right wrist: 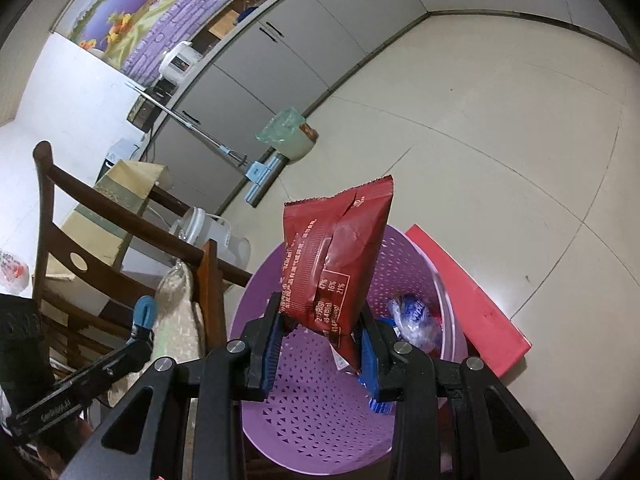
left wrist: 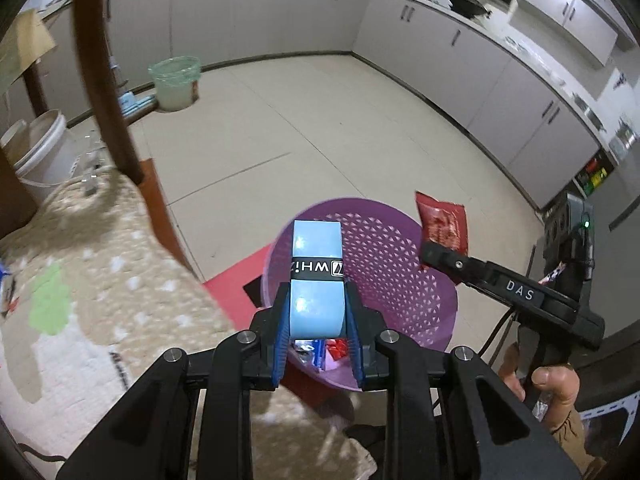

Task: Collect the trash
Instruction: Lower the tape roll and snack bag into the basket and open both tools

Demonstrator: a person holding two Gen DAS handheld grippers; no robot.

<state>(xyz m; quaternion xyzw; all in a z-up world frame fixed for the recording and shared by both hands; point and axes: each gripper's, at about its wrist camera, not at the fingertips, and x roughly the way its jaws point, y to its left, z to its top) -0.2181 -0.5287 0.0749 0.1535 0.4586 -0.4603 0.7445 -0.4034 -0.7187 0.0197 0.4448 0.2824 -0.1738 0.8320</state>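
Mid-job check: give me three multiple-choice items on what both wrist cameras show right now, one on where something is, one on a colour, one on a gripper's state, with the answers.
1. Where is the red snack wrapper?
A. Lying on the floor tiles
B. Held above the purple basket by the right gripper
C. On the chair cushion

2. What colour is the box in the left gripper?
A. Light blue with a black band
B. Yellow
C. Plain white

3. What is the state of the left gripper?
A. Wide open, nothing between the fingers
B. Out of view
C. Closed on the box

Answers:
1 B, the right wrist view shows the wrapper pinched between the fingers with the basket below it.
2 A, the left wrist view shows pale blue faces and a black printed band.
3 C, both blue pads press the box's sides.
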